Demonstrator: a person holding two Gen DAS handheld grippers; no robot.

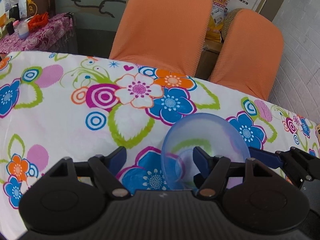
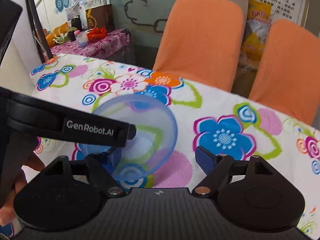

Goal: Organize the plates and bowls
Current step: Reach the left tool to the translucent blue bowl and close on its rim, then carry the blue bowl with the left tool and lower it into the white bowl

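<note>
The left gripper [image 1: 160,156] stands apart, its right finger inside the tilted blue bowl [image 1: 204,146]. The right gripper [image 2: 158,156], at three o'clock, is also apart. Unclamped, the bowl could slip onto the table [image 1: 60,116].

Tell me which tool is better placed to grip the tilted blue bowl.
Probably left. The left tool is open with a wall of the blue bowl between its fingers; the right tool, also open, seems to meet only its edge.
</note>
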